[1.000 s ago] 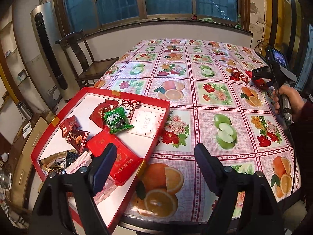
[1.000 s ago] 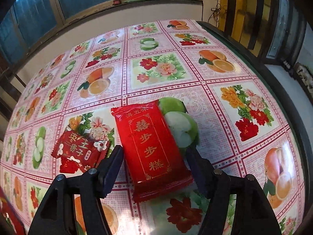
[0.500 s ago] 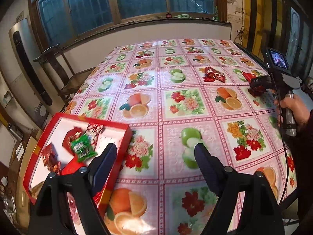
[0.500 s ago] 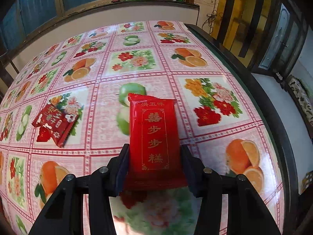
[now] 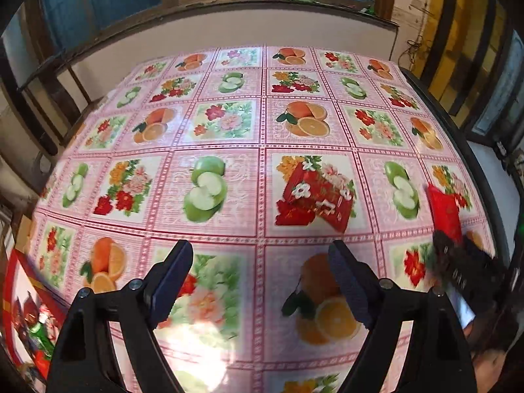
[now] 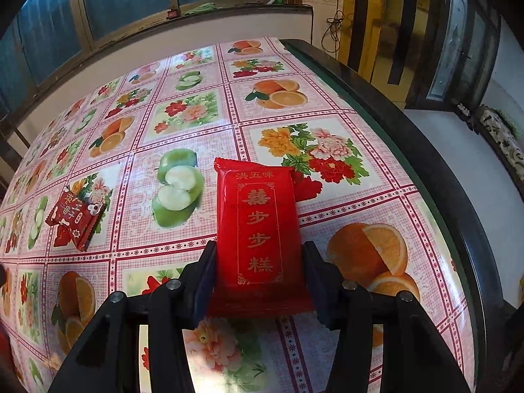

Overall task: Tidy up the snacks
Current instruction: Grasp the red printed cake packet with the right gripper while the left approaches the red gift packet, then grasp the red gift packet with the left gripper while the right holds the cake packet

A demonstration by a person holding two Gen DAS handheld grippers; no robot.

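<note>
The right gripper (image 6: 258, 281) pinched a long red packet (image 6: 257, 229) by its two sides; its jaws had just been opening a little, yet the pads (image 6: 204, 278) pressed on the wrapper. The packet stood out over the tablecloth (image 6: 183, 121), not far from the dark table edge (image 6: 435, 170) on the right. A smaller red packet (image 6: 77, 217) lay flat to the left, well apart. The left gripper (image 5: 260, 281) was spread wide with nothing between its jaws — below it only bare cloth, with much free room ahead. The red box (image 5: 19, 281) showed at the lower left corner of the left view, some snacks (image 5: 39, 330) inside.
</note>
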